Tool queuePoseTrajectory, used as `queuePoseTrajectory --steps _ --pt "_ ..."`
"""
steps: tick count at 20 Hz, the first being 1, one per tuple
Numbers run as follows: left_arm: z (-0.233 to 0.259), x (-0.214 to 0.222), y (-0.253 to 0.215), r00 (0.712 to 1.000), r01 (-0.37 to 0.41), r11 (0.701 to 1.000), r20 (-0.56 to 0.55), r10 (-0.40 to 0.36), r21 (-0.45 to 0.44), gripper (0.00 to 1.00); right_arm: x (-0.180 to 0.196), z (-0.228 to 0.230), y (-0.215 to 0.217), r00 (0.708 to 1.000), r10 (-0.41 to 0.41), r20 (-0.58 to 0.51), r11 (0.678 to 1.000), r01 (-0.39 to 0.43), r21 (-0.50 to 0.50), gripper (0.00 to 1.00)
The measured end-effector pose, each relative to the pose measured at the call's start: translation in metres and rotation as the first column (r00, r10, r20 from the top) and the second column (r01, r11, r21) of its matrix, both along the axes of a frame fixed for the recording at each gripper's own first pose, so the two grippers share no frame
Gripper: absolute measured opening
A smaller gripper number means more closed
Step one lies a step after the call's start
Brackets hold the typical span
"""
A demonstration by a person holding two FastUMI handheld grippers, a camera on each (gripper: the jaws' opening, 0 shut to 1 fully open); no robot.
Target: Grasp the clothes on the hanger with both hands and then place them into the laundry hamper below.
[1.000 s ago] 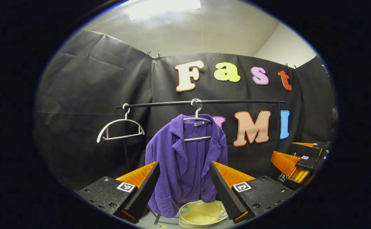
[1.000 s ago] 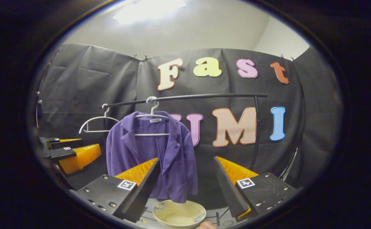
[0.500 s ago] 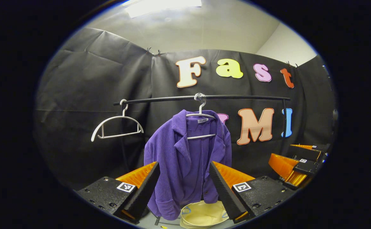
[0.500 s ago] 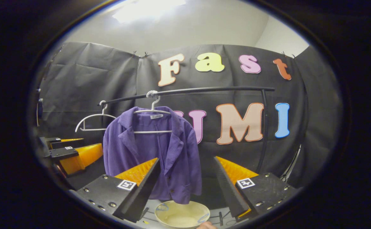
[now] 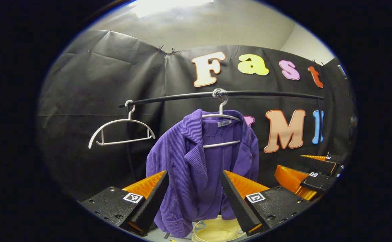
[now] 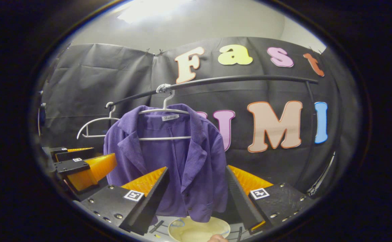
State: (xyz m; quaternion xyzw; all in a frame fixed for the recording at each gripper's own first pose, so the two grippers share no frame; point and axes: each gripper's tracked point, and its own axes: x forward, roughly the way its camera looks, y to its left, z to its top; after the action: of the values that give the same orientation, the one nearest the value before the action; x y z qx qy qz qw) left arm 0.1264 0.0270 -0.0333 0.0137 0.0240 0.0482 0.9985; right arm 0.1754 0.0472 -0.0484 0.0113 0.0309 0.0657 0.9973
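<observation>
Landmark: black rail running across the booth, in front of the black cloth wall.

Left gripper view, left to right. Empty white hanger hooked near the rail's left end, hanging tilted. To its right, a second white hanger hooked on the rail near mid-span carried the purple jacket, collar open, front facing the camera. Left gripper sat below the rail, fingers spread wide apart, nothing between them touching; the jacket's lower half showed in the gap but farther off. Cream laundry hamper stood under the jacket's hem, directly below the rail. The right gripper appeared low and far to the right, under the rail's right end; finger state not readable from there.

Right gripper view, left to right. Left gripper low at the left edge, below the rail's left end. Empty hanger above it. Jacket hung from the rail left of centre, hamper rim below its hem. Right gripper fingers were wide apart, clear of the fabric. Rail's upright post stood at the right.
</observation>
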Motion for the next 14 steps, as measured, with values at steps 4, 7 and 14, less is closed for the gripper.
queuePoseTrajectory --steps 4,7,14 --pt "-0.015 0.038 0.002 0.997 -0.068 0.998 -0.022 0.067 -0.002 0.92 0.051 -0.007 0.002 0.999 0.053 -0.003 0.999 -0.053 0.007 0.99" --pt "-0.027 0.059 0.004 0.992 -0.116 0.993 -0.039 0.116 0.002 0.92 0.085 -0.015 0.003 0.996 0.092 -0.02 0.996 -0.092 0.007 0.99" --pt "-0.031 0.09 0.016 0.983 -0.18 0.982 -0.018 0.181 0.047 0.62 0.138 -0.029 0.016 0.984 0.173 -0.044 0.985 -0.173 -0.005 0.99"
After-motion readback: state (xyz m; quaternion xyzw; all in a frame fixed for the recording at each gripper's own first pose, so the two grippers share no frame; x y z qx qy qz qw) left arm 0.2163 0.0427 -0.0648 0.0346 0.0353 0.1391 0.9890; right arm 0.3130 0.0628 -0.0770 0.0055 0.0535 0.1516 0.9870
